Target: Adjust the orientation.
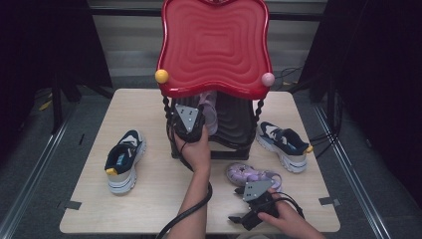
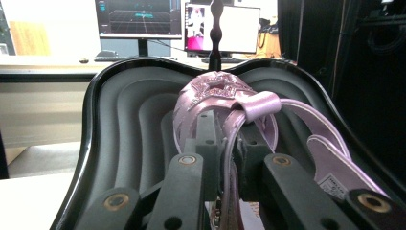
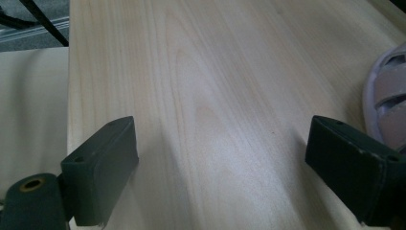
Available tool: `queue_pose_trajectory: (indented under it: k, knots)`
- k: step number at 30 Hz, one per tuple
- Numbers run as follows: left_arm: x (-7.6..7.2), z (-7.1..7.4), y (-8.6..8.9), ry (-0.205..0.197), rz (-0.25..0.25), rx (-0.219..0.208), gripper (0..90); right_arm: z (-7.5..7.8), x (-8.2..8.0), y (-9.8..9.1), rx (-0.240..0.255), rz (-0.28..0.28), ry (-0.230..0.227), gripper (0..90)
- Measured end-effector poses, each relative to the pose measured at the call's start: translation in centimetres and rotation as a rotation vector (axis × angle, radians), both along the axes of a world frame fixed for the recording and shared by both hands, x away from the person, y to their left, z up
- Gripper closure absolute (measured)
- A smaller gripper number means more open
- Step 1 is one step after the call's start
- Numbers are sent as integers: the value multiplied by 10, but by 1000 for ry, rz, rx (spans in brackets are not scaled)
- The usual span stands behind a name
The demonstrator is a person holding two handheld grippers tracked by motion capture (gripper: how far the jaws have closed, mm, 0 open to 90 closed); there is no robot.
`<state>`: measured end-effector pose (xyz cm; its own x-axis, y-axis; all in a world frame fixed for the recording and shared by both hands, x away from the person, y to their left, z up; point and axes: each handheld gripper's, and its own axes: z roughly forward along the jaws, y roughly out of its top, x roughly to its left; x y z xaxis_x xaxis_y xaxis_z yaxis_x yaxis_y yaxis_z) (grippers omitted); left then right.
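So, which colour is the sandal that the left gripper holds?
Light purple, with a glittery star on top. The sandal shows best in the left gripper view.

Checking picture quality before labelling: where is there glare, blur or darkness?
High view: glossy red wavy rack top catches soft sheen, corners dark. Left gripper view: bright monitors behind, pink glittery sandal sharp. Right gripper view: pale wooden table evenly lit, near jaws soft.

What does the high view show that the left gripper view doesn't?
High view alone: the red shelf top, two navy sneakers, a second lilac sandal on the table, and the right gripper, open. Left gripper view alone: monitors behind, and the jaws pinching a sandal strap. Both: the left gripper holding a lilac sandal on the black shelf.
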<state>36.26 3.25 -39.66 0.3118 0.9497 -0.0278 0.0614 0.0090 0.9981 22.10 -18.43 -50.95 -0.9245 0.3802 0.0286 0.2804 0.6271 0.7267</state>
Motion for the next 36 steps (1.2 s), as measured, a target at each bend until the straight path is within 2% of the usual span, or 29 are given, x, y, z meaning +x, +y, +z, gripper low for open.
queue_pose_trajectory:
  k: [3, 14, 17, 20, 32, 34, 36]
  knots:
    - [4, -1, -1, -3, 22, 11, 827, 0, 0, 0, 1, 1, 3, 99]
    - [13, -7, -1, 3, 35, 40, 825, 0, -1, 0, 1, 0, 6, 99]
    - [14, -7, -2, 0, 27, 67, 823, 0, -1, 0, 1, 0, 6, 99]
    - [14, -8, -1, -5, 21, 73, 820, 0, -1, 0, 1, 0, 6, 99]
    - [11, -14, 1, -1, 21, 84, 792, 0, -1, 0, 1, 0, 6, 99]
    - [11, -15, 1, 6, 29, 67, 767, 0, -1, 0, 1, 0, 7, 99]
    - [11, -14, 1, 7, 35, 70, 726, 0, -1, 0, 1, 0, 6, 99]
